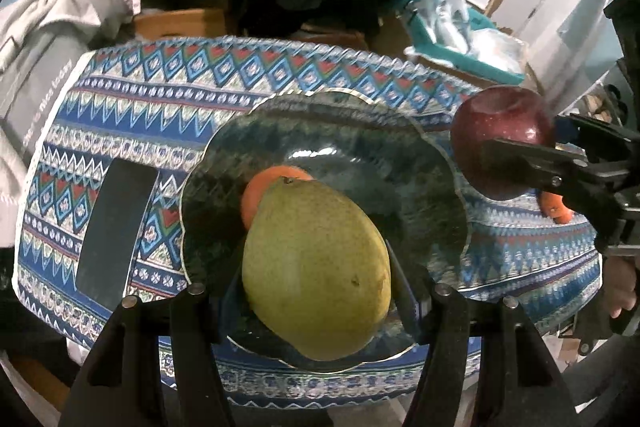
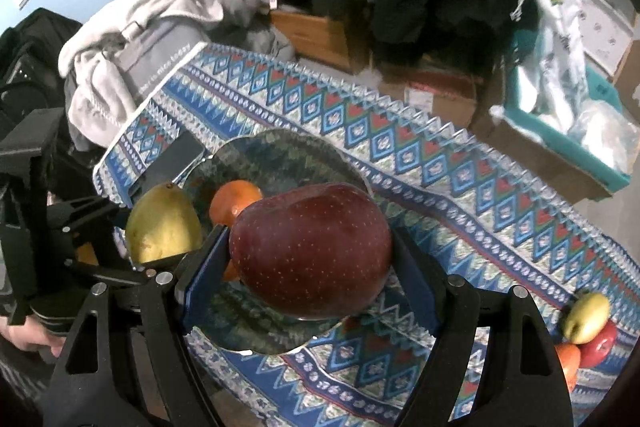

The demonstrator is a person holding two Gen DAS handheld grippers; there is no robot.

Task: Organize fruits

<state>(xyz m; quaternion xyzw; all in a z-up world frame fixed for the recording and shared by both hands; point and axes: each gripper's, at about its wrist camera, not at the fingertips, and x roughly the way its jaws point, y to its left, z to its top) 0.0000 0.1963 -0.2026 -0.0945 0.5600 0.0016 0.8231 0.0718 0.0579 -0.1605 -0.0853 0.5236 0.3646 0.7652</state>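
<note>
My left gripper is shut on a green-yellow pear and holds it just over the dark green scalloped plate. An orange lies in the plate behind the pear. My right gripper is shut on a dark red apple, above the plate's near side. In the right wrist view the pear and the left gripper show at the left, with the orange beside them. In the left wrist view the apple and right gripper hover at the right.
A patterned blue cloth covers the table. A black phone lies left of the plate. More fruit sits at the cloth's right end: a yellow apple, a red one, an orange one. Clothes and boxes lie beyond.
</note>
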